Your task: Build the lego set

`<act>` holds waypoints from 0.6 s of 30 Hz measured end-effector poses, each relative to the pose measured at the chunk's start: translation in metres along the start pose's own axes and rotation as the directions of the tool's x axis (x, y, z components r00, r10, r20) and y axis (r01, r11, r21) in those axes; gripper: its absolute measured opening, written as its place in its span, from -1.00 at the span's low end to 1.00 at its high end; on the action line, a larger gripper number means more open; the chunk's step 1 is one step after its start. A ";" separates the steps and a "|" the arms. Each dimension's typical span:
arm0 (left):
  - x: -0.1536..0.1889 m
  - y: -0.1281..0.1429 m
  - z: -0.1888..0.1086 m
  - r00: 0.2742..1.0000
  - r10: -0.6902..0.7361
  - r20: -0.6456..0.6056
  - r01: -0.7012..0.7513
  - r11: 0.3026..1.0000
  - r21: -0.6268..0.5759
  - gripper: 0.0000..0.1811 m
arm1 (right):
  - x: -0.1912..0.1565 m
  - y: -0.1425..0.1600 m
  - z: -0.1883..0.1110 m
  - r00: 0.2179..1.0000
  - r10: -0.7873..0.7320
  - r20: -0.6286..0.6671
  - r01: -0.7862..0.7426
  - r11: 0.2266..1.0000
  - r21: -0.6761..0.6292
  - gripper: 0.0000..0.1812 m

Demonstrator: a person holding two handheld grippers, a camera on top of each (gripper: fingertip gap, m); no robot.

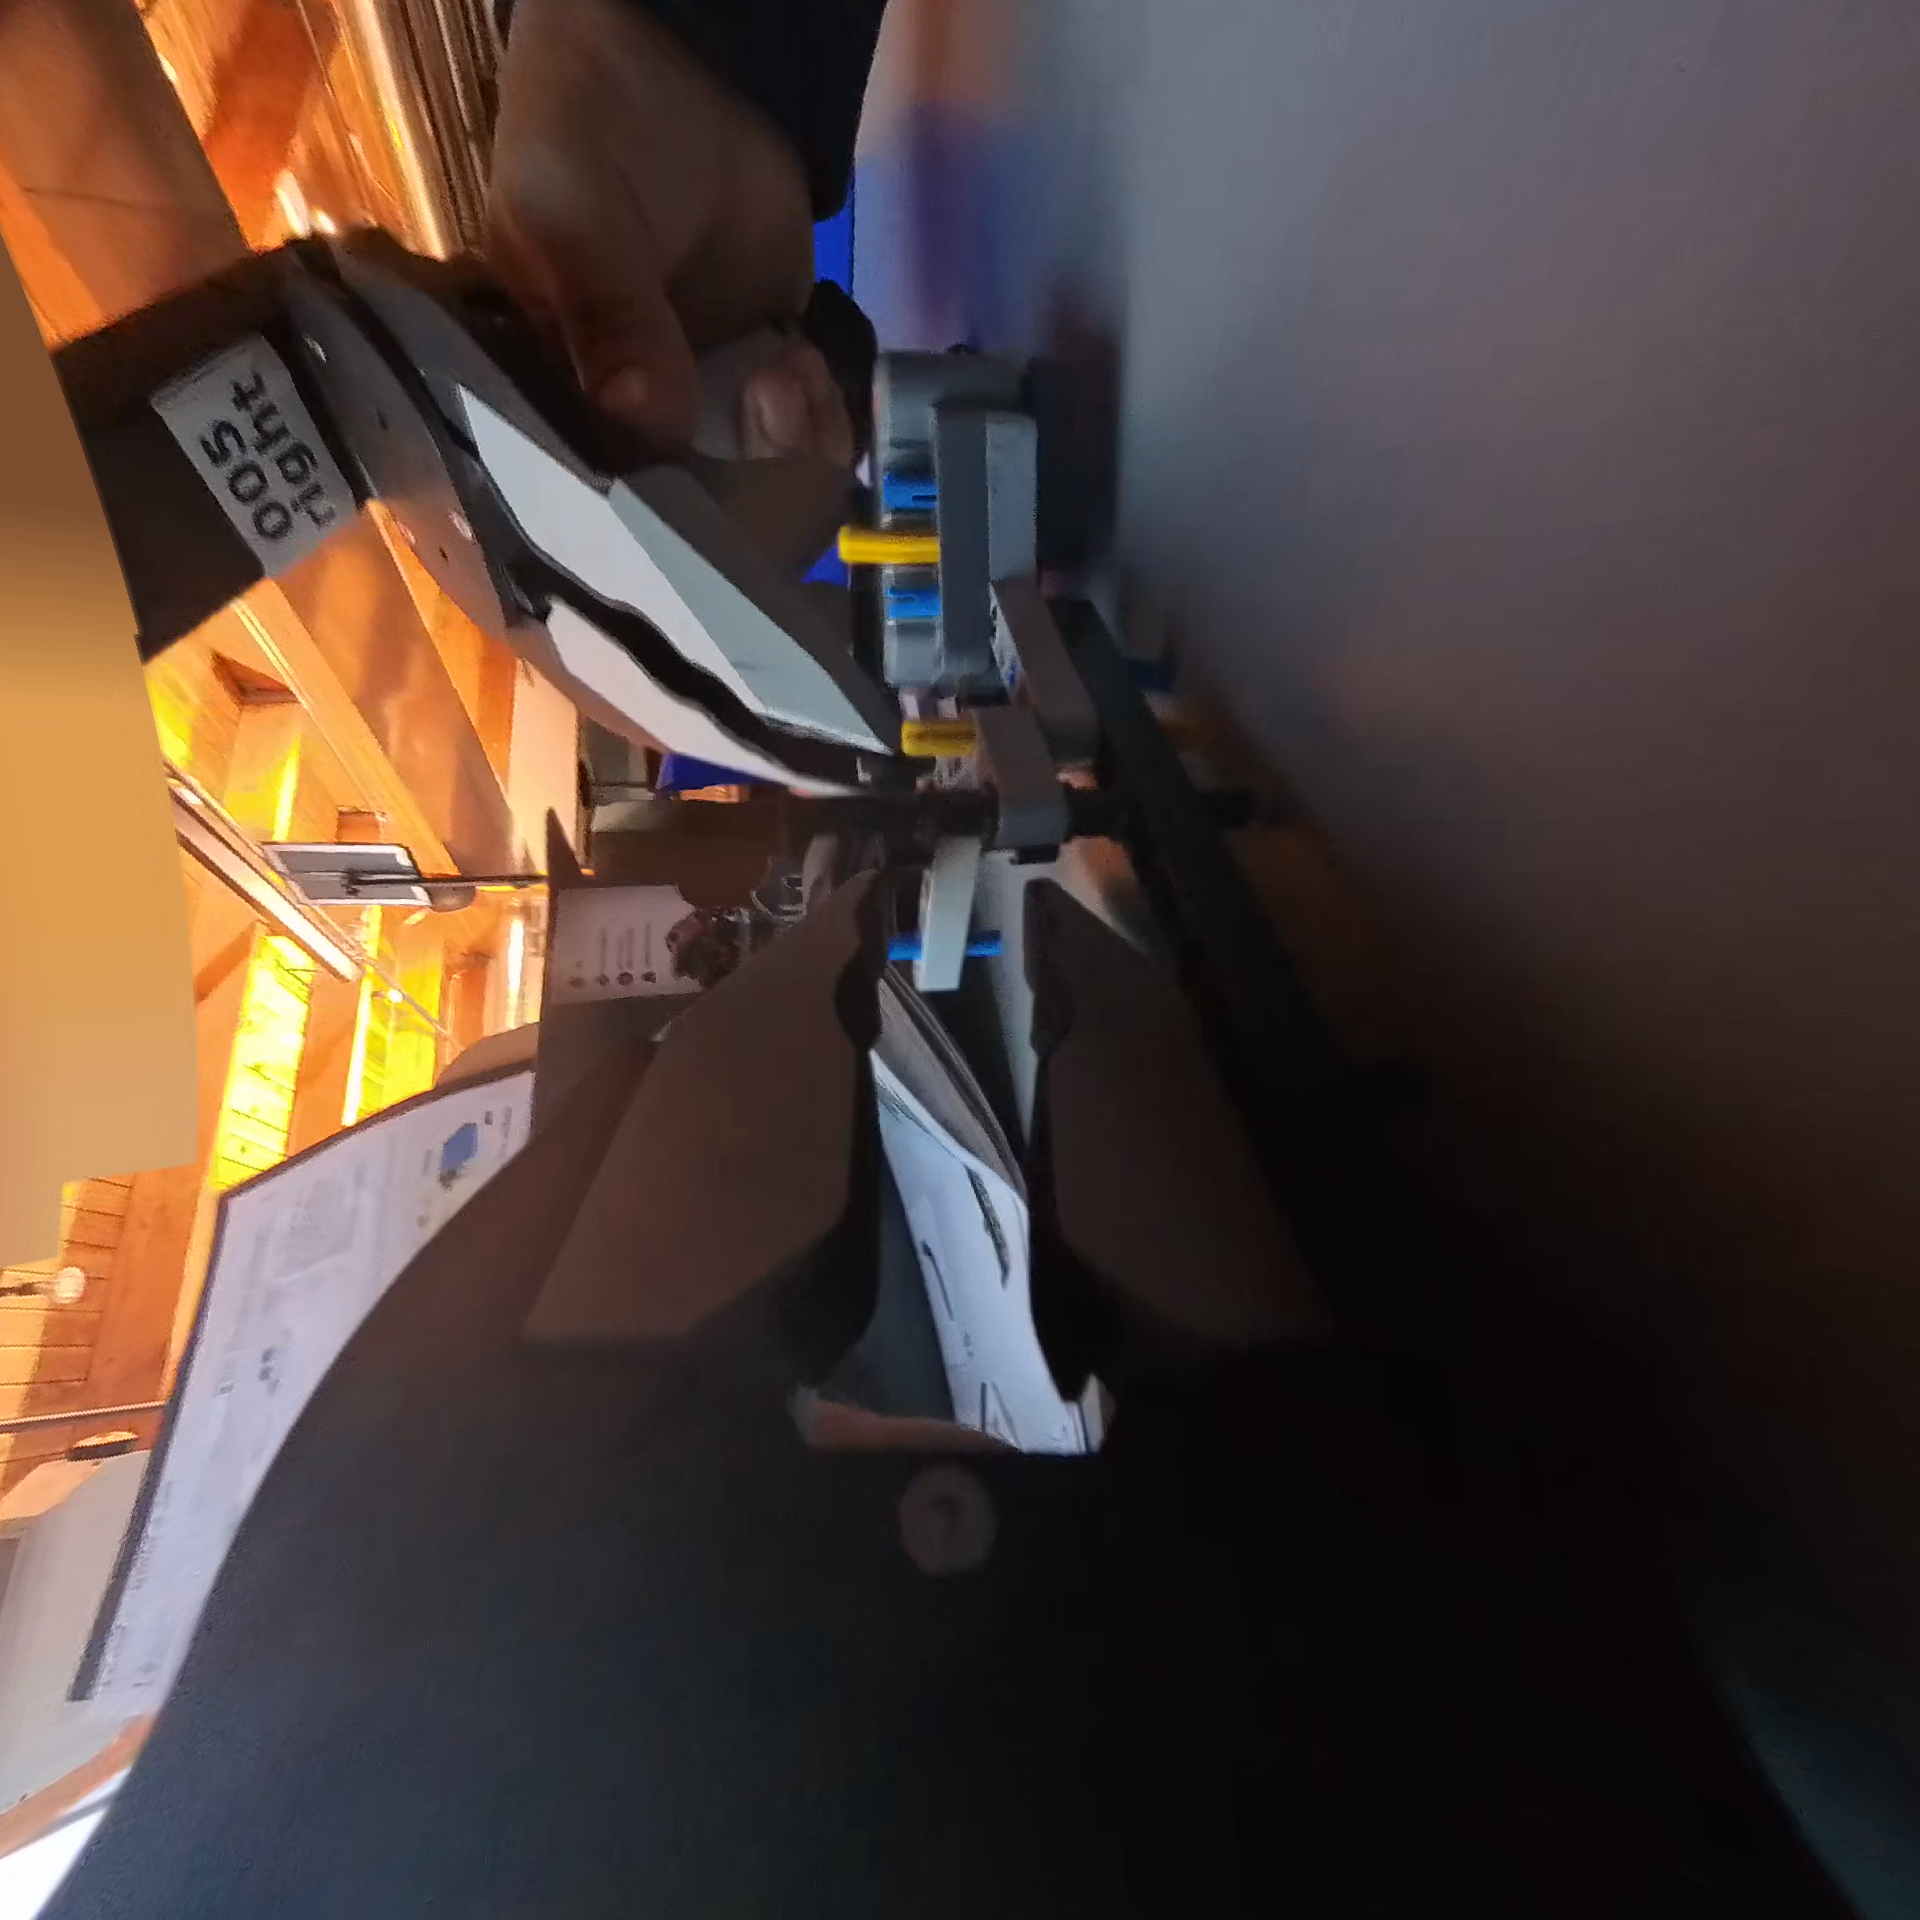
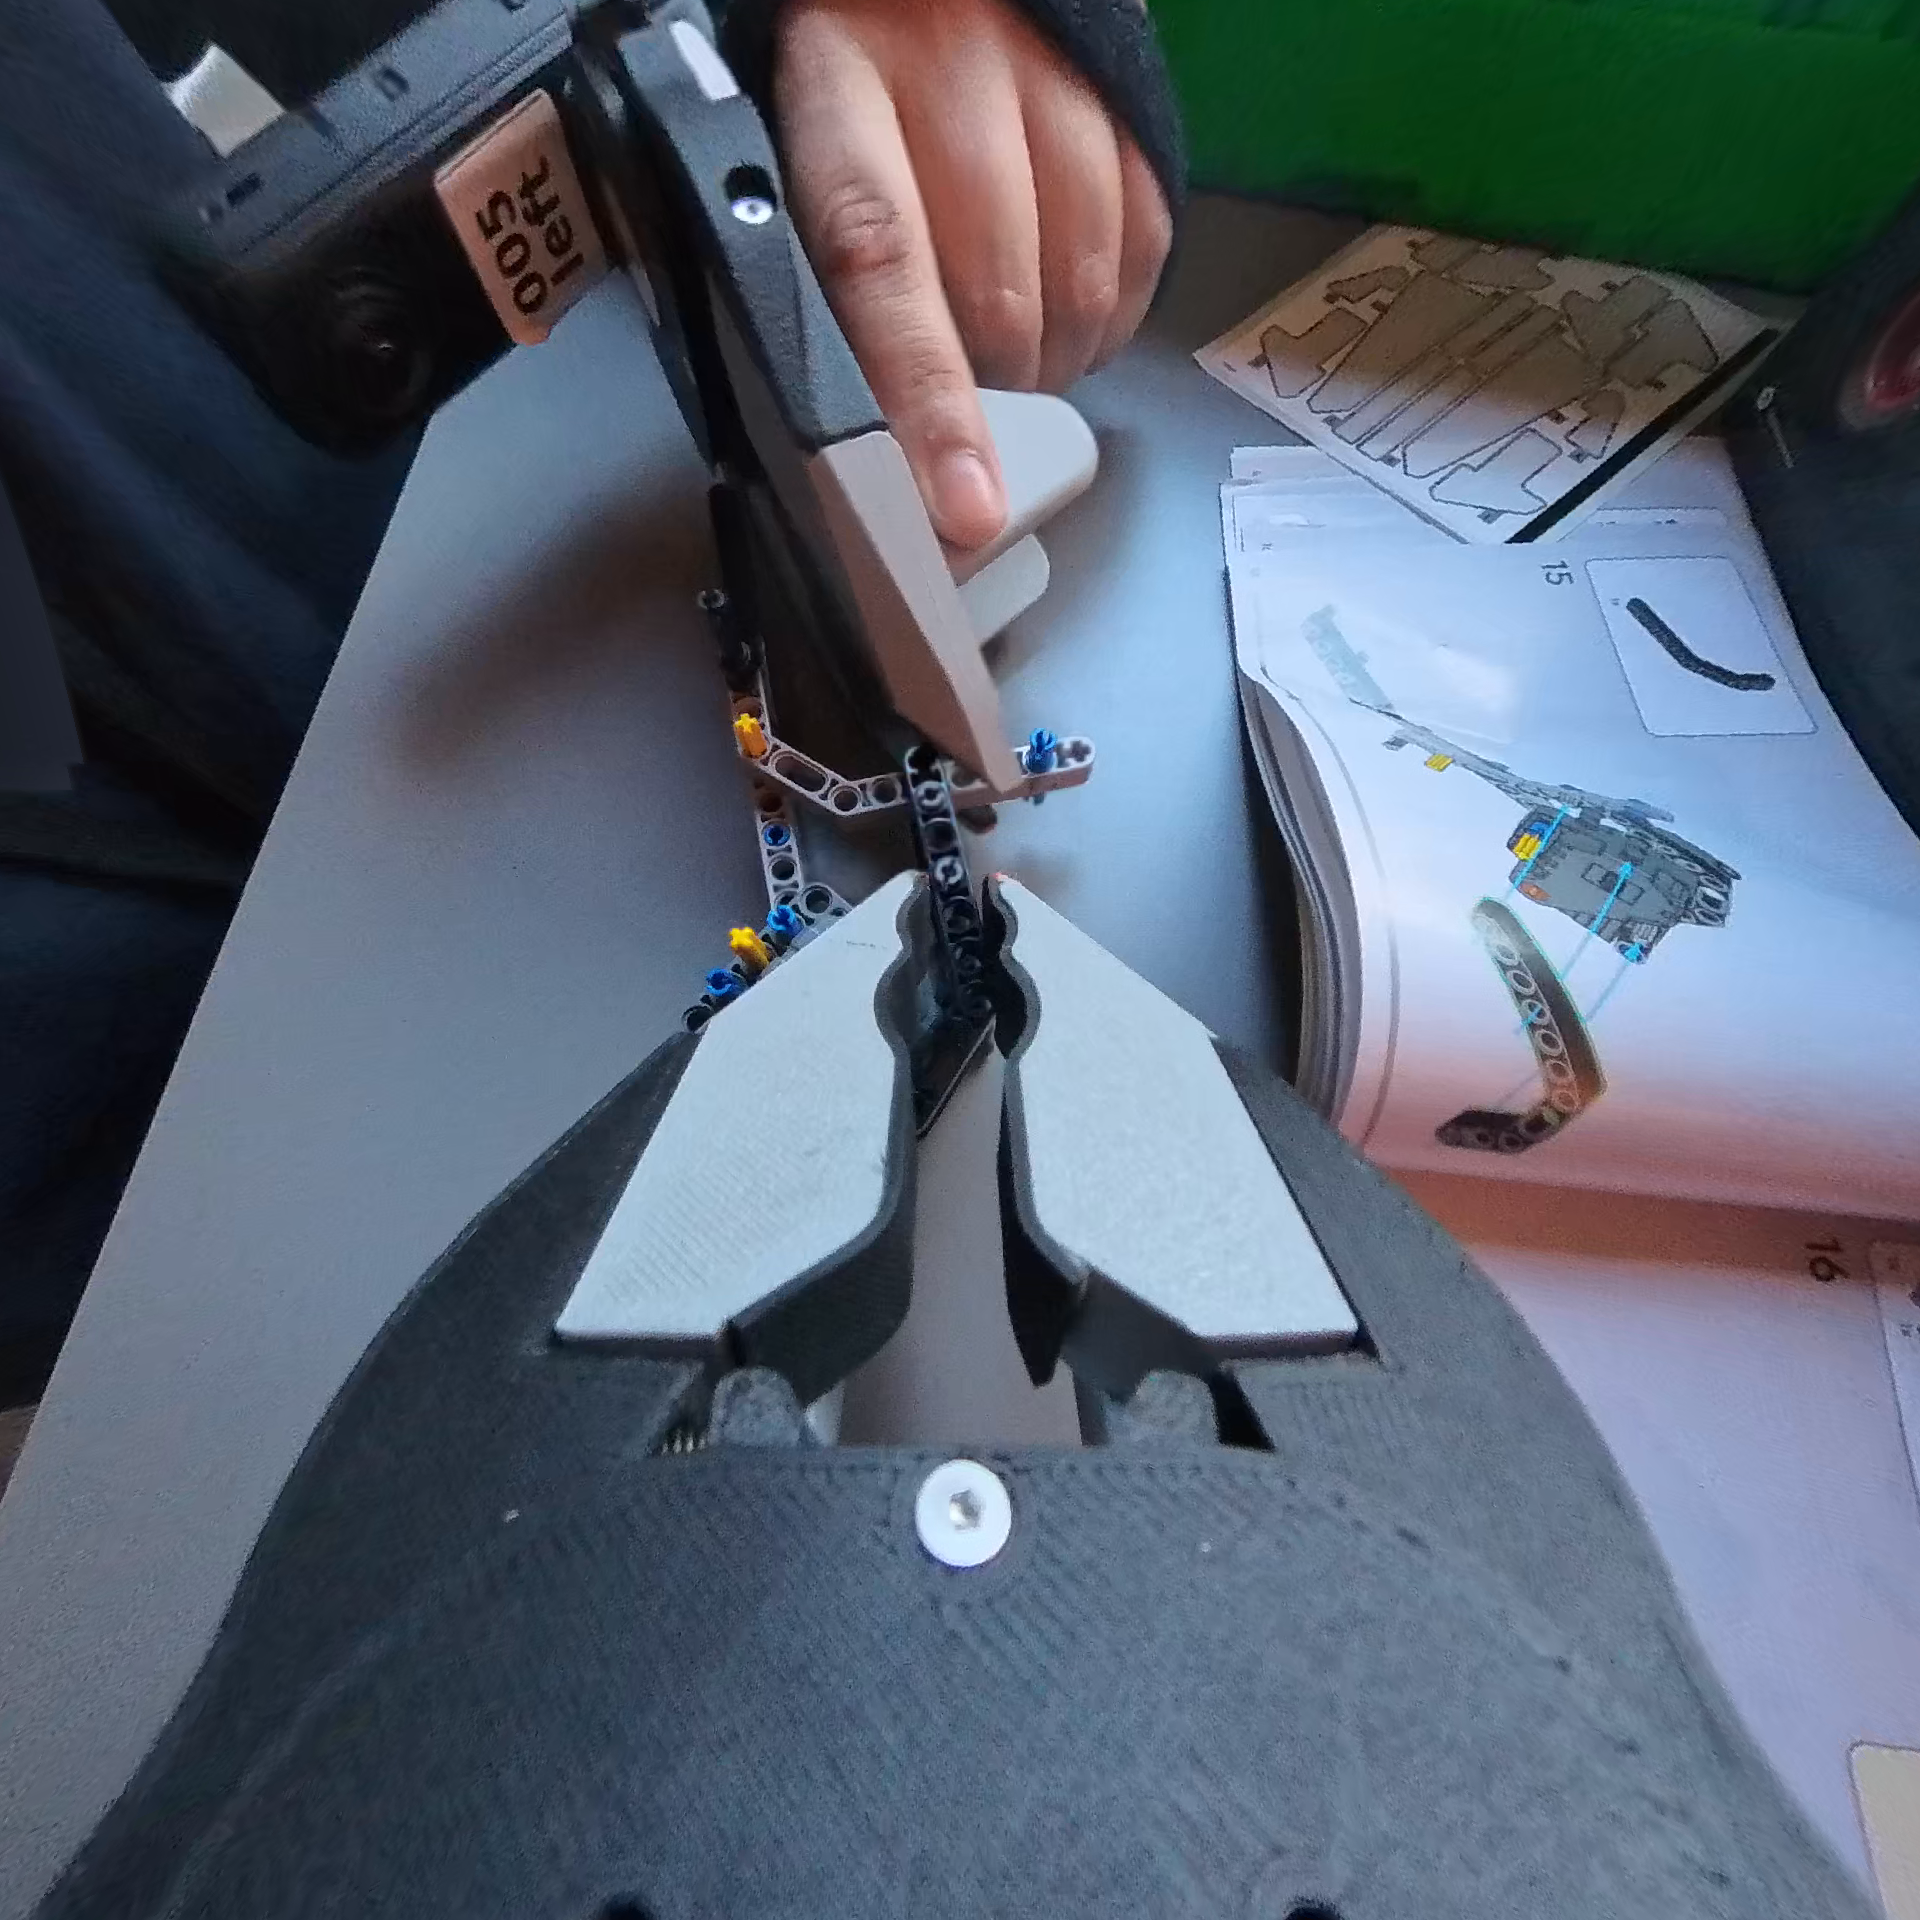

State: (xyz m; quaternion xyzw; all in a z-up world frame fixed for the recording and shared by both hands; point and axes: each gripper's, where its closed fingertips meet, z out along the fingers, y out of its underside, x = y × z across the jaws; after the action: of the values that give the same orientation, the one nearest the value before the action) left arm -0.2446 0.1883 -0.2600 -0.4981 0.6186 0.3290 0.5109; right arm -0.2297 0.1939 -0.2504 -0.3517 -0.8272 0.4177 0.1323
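A Lego assembly of grey beams with yellow and blue pins (image 2: 774, 831) lies on the grey table (image 2: 416, 1039). My right gripper (image 2: 961, 883) is shut on a black curved beam (image 2: 951, 904), which reaches forward to the assembly's light grey bent beam (image 2: 831, 790). My left gripper (image 2: 1003, 779) comes down from above and is closed on that bent beam's end by a blue pin (image 2: 1042, 748). In the left wrist view the bent beam (image 1: 951, 925) sits between my left gripper's (image 1: 951, 914) fingers. The right gripper (image 1: 883, 769) meets it from above with the black beam (image 1: 935, 816).
An open instruction booklet (image 2: 1558, 831) lies to the right of the assembly, with a sticker sheet (image 2: 1486, 364) behind it. A green box (image 2: 1507, 104) stands at the back and a black tyre (image 2: 1860, 343) at the right edge. A hand (image 2: 966, 260) holds the left gripper.
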 end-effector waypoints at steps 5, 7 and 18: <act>-0.004 0.000 -0.018 0.912 -0.381 -0.154 0.391 0.920 0.040 -0.79 | -0.001 -0.001 0.000 1.000 -0.016 0.005 0.016 1.000 0.006 -0.93; -0.006 0.000 -0.023 0.779 -0.571 -0.259 0.592 0.806 0.004 -0.83 | -0.001 -0.001 0.001 0.999 -0.032 -0.006 0.032 0.999 0.001 -0.94; -0.018 -0.011 -0.006 0.255 -0.877 -0.407 0.907 0.363 -0.213 -0.95 | 0.000 -0.001 0.003 0.997 -0.062 -0.036 0.061 0.998 -0.028 -0.95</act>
State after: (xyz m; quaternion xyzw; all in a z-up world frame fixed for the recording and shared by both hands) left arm -0.2363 0.1848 -0.2399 -0.8034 0.3390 -0.1640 0.4612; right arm -0.2313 0.1916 -0.2511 -0.3353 -0.8407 0.3957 0.1556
